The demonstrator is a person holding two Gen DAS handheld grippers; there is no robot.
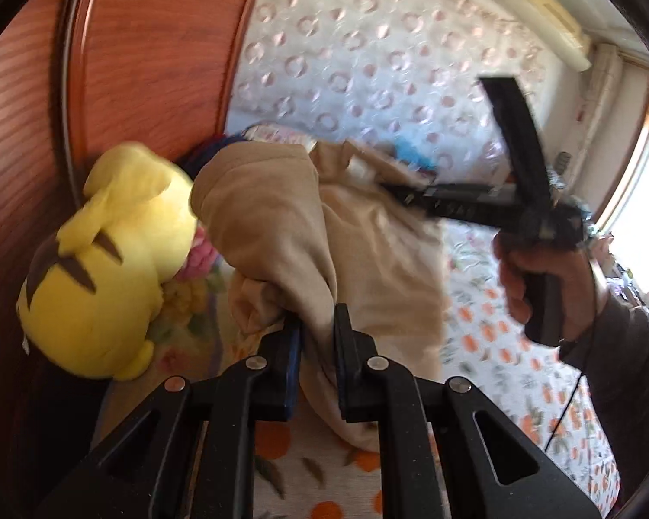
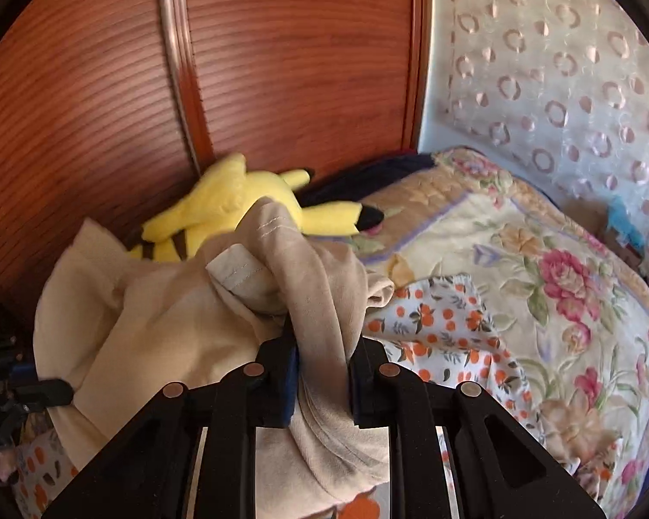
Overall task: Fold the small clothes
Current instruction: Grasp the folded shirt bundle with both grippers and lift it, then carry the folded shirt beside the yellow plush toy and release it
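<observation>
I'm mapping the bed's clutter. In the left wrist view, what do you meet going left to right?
Wooden headboard → yellow plush → beige garment → hand holding the right tool

Yellow plush toy (image 2: 220, 212) partly hidden behind beige garment (image 2: 186, 324); possibly face-down.

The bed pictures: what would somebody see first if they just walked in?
Probably the bright yellow plush toy, lying against the reddish wooden headboard at the head of the bed. Next comes the beige garment, bunched up in front of the toy and pinched by both the left hand-held gripper and the right hand-held gripper. Under it lies an orange-patterned sheet.
</observation>
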